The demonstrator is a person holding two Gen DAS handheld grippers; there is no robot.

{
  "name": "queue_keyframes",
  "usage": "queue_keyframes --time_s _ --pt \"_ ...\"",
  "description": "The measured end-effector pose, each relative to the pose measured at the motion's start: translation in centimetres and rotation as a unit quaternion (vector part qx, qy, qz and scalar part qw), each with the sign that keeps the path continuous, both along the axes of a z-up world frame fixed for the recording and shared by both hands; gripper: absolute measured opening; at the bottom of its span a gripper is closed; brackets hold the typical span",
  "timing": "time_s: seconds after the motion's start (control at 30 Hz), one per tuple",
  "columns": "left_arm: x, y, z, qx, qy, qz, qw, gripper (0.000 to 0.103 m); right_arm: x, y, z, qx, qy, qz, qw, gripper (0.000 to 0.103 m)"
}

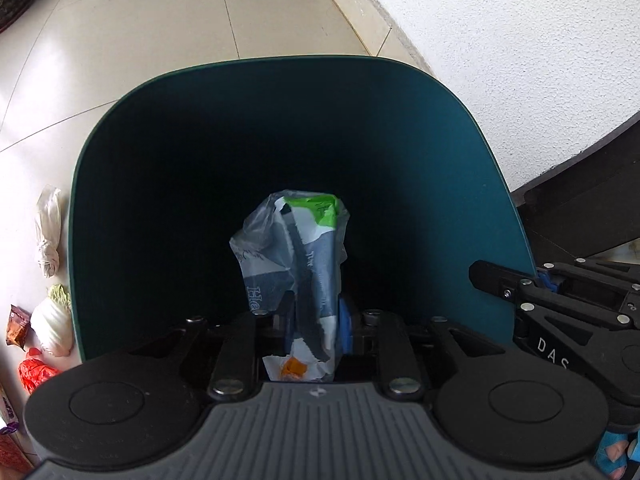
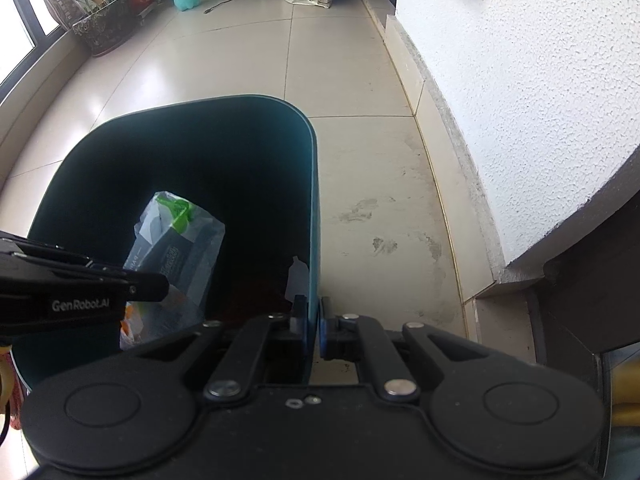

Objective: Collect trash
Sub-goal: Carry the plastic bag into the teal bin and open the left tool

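Note:
A dark teal bin [image 1: 280, 58] stands open on the tiled floor, its inside dark. My left gripper [image 1: 316, 312] hangs over the bin's mouth and points down into it. A crumpled clear wrapper [image 1: 304, 248] with green, grey and orange print stands between its jaws, which are a little apart and loose around it. In the right wrist view the wrapper [image 2: 180, 232] sticks out past the left gripper [image 2: 160, 280] inside the bin [image 2: 240, 98]. My right gripper [image 2: 314, 316] is shut on the bin's right wall at the rim; the left wrist view shows this right gripper [image 1: 500, 280] at the bin's right edge.
Loose trash lies on the floor left of the bin: a white bag [image 1: 48, 232], a white and green wrapper [image 1: 54, 320], a brown packet [image 1: 16, 326], a red piece [image 1: 34, 372]. A rough white wall [image 2: 520, 80] runs on the right. A plant pot [image 2: 104, 28] stands far left.

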State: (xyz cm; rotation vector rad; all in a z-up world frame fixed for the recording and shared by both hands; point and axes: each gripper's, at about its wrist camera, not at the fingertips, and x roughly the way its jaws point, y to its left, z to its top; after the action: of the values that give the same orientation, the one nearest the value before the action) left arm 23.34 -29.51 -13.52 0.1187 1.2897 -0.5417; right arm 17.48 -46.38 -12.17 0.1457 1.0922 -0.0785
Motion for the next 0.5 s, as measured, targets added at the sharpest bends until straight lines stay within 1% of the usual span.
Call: queue_keyframes --time_s 0.03,0.07,0.1,0.13,0.2,0.4,0.47,0.5 --pt "0.0 0.0 -0.1 -0.002 -0.001 0.0 1.0 0.031 0.0 0.0 0.0 0.001 0.0 0.0 1.0 0.004" --pt "-0.1 0.0 -0.1 -0.003 -0.001 -0.001 1.0 0.033 0.0 0.0 0.0 0.002 0.0 0.0 1.0 0.004" --pt "0.0 0.2 -0.3 -0.006 -0.002 0.0 1.0 0.041 0.0 0.0 0.0 0.002 0.0 0.0 1.0 0.005" --pt "0.0 0.3 -0.2 -0.009 -0.003 0.002 1.0 0.054 0.0 0.0 0.0 0.002 0.0 0.0 1.0 0.004" --pt "-0.2 0.6 0.1 -0.021 -0.01 0.004 0.9997 0.065 -0.1 0.0 0.0 0.001 0.0 0.001 1.0 0.005" --pt "-1.1 1.9 1.9 -0.04 -0.018 -0.005 0.999 0.065 0.0 0.0 0.0 0.0 0.0 0.001 1.0 0.005" --pt "-1.2 1.7 3.0 -0.048 -0.024 -0.01 0.9985 0.067 0.0 0.0 0.0 0.0 0.0 0.001 1.0 0.005" --pt "-1.4 1.9 3.4 -0.051 -0.029 -0.011 0.9982 0.07 0.0 0.0 0.0 0.0 0.0 0.001 1.0 0.005"
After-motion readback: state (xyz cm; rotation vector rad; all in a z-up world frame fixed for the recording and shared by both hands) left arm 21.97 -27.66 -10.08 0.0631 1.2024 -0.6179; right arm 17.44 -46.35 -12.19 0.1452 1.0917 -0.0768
